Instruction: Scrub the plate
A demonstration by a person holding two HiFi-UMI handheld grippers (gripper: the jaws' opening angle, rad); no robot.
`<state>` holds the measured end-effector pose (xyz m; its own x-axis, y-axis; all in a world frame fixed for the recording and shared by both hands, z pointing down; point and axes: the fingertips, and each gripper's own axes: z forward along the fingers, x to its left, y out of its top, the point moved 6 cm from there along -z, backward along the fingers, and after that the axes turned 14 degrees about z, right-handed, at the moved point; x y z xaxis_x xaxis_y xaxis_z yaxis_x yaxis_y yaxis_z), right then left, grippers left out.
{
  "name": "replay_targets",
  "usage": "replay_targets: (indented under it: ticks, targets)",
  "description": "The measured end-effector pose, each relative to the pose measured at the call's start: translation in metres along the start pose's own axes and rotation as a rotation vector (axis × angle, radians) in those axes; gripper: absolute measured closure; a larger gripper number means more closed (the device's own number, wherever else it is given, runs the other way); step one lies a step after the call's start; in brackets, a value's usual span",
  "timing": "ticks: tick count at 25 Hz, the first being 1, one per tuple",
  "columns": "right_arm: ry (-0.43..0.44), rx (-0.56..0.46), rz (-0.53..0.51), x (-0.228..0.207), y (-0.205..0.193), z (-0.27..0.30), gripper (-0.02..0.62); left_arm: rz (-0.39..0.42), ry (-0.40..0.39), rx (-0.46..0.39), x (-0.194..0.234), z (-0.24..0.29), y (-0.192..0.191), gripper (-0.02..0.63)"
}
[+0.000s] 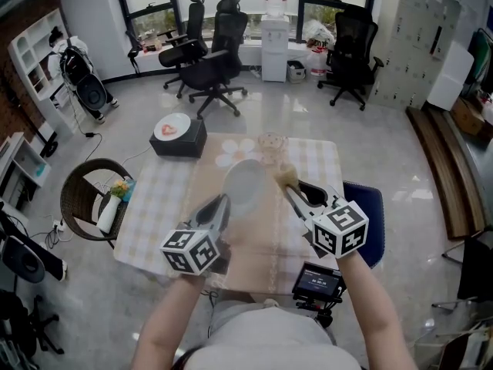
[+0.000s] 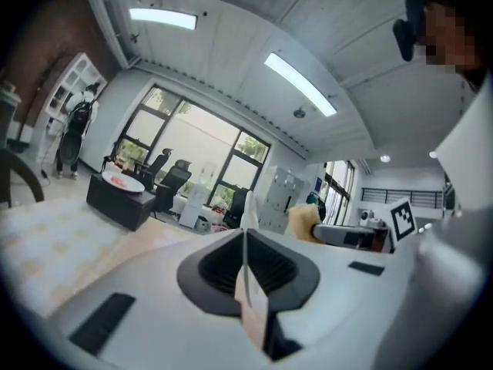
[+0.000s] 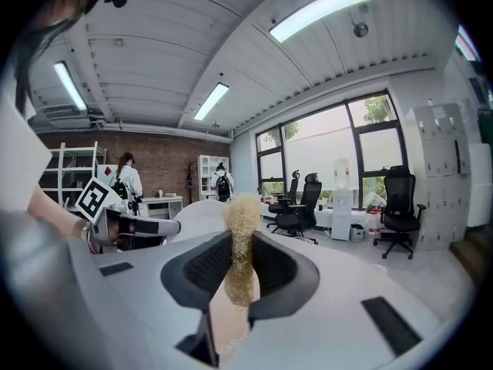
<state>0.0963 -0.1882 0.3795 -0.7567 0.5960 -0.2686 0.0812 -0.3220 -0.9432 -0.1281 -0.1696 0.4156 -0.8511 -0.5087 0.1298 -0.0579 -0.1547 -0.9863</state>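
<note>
Left gripper (image 1: 219, 206): clamped on the rim of the plate (image 1: 245, 182), which is raised off the table.
Right gripper (image 1: 293, 193): closed on the scrubber (image 1: 286, 176).
Relation: the scrubber is held just right of the plate; contact cannot be confirmed.

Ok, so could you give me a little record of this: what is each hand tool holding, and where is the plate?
left gripper: shut on the edge of the plate
right gripper: shut on a tan fibrous scrubber
plate: held up over the table
scrubber position: by the plate's right rim; contact unclear
table: covered with a checked cloth
</note>
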Motion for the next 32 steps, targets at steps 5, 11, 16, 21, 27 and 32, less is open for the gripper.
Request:
replay_targets:
  ticks: [5, 11, 16, 21, 27, 32]
  targets:
    - [-0.002, -0.045, 0.009, 0.005, 0.0, -0.002, 0.509, -0.266, -0.029, -0.007, 0.005, 0.004, -0.015, 0.584]
    - [0.008, -0.086, 0.013, 0.013, 0.001, -0.003, 0.509, -0.424, -0.038, -0.007, 0.005, 0.007, -0.025, 0.583]
    - [0.005, -0.121, -0.005, 0.02, 0.002, -0.005, 0.509, -0.496, -0.044, -0.015, 0.005, 0.008, -0.026, 0.584]
    - [0.001, -0.13, -0.02, 0.02, 0.002, -0.006, 0.511, -0.519, -0.044, -0.021, 0.003, 0.011, -0.025, 0.583]
    - [-0.005, -0.135, -0.034, 0.018, 0.001, -0.006, 0.511, -0.528, -0.046, -0.024, 0.003, 0.014, -0.024, 0.583]
    - [-0.003, -0.137, -0.044, 0.021, 0.001, -0.009, 0.511, -0.544, -0.047, -0.037, 0.002, 0.011, -0.02, 0.584]
